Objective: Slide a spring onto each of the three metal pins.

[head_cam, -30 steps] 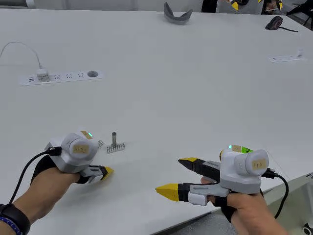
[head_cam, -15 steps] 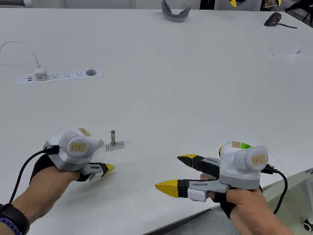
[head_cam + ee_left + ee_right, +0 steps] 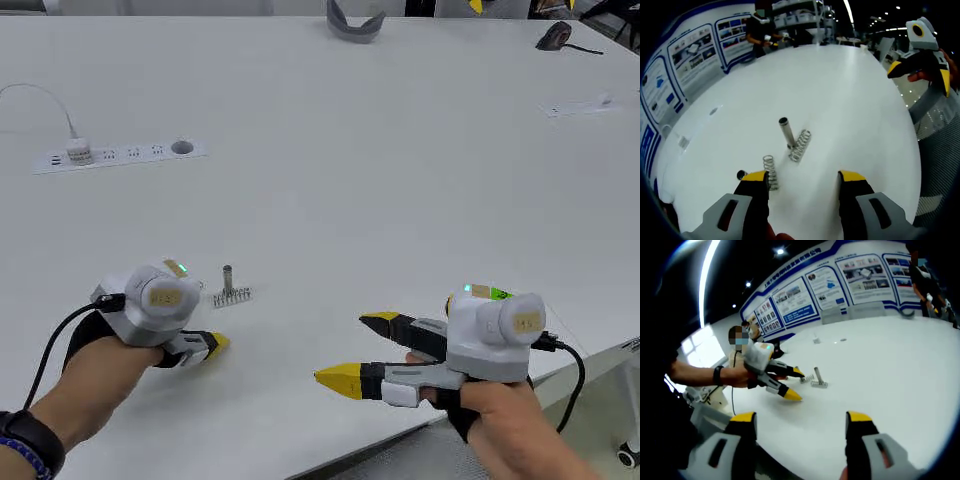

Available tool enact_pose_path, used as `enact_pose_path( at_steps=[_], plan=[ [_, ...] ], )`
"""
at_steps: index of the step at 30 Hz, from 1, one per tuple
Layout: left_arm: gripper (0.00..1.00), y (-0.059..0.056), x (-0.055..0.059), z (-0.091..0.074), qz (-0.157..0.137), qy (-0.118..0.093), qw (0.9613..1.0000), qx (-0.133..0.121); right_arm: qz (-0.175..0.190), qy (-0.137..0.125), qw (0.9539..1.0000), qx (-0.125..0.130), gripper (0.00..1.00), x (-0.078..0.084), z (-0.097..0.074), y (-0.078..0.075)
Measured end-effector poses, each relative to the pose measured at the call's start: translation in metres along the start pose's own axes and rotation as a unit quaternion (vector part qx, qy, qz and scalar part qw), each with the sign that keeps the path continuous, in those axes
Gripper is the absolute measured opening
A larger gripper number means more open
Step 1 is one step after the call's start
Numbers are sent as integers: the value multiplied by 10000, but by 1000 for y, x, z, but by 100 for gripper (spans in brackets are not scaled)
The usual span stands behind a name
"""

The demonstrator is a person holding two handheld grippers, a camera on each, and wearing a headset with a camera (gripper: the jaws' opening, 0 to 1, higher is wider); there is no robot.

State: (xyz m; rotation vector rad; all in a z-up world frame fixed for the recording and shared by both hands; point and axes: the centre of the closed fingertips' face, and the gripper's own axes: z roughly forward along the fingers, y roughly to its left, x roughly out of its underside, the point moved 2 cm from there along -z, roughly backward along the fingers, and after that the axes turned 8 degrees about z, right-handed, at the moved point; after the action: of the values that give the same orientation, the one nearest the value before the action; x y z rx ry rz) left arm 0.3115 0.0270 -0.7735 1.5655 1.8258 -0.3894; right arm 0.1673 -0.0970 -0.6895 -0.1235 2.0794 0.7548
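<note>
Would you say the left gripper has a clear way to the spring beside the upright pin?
Probably yes: the left gripper is open, and the spring lies just ahead of its jaws with bare table between them.

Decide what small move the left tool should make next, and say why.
Probably ease the left tool forward and slightly toward its left jaw to bracket the nearer spring. It is open and empty, that spring sits just ahead, and the upright pin is bare, a second spring lying at its base.
</note>
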Motion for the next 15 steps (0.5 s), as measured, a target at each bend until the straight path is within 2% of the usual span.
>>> enact_pose_path(
  at_steps=[15],
  plan=[
    [58,2,5,2,26,141,9999,-32,12,7,10000,-39,73,0,1,1]
  ],
)
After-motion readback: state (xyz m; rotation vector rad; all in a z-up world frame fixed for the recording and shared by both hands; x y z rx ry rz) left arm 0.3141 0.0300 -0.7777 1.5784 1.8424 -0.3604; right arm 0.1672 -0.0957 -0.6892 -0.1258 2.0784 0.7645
